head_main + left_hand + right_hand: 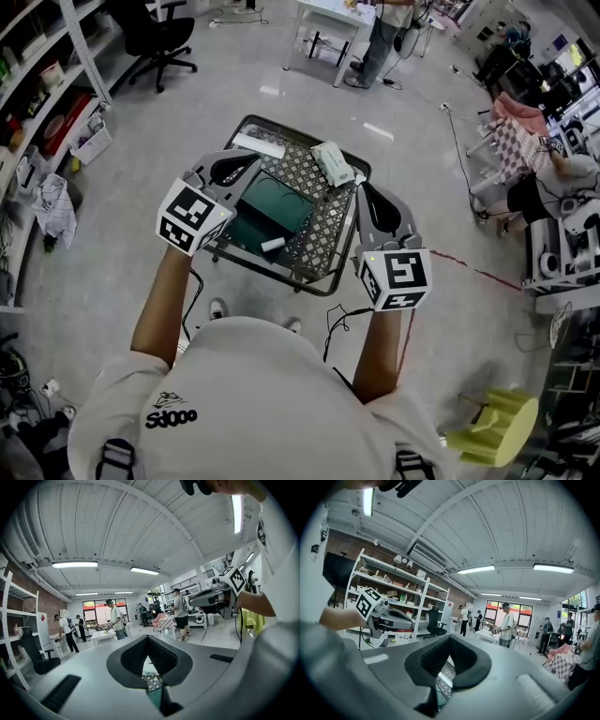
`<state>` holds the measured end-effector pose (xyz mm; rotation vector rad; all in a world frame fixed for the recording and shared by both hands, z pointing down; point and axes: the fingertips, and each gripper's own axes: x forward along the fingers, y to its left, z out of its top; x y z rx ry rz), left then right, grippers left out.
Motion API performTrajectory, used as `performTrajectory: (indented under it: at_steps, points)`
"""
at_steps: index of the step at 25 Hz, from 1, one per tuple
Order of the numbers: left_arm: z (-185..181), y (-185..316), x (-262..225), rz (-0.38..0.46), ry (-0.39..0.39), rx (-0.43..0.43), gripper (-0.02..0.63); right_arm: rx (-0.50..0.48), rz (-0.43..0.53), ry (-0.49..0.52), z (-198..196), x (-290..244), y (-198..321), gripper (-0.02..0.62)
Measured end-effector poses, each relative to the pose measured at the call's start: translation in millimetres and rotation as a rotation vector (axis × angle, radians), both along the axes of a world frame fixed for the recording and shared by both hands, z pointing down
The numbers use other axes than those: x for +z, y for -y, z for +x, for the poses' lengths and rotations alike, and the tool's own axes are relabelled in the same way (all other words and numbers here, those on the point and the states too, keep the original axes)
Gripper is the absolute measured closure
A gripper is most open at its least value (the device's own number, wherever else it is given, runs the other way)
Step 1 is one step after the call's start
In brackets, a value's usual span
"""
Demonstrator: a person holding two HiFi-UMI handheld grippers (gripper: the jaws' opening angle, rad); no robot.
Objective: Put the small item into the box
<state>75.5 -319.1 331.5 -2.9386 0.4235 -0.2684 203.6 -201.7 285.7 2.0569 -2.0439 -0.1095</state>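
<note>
Left gripper point(147, 637) and right gripper point(450, 637), fingers pressed together and empty, hover above the lattice-patterned bench point(326, 228) carrying a teal rectangular box point(279, 202).

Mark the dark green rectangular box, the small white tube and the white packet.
dark green rectangular box point(277, 210): head view, inner floor.
small white tube point(274, 244): head view, its middle.
white packet point(333, 161): head view, its middle.
</note>
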Motion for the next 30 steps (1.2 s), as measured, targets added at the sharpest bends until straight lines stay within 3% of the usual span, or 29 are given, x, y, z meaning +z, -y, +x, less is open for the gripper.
performTrajectory:
  at_steps: [15, 30]
  points:
    - [-5, -15, -41, 0.083, -0.021, 0.029, 0.600, -0.073, 0.031, -0.027, -22, -17, 10, 0.584]
    - [-6, -18, -35, 0.069, 0.001, 0.035, 0.600, -0.088, -0.019, -0.047, -28, -8, 13, 0.584]
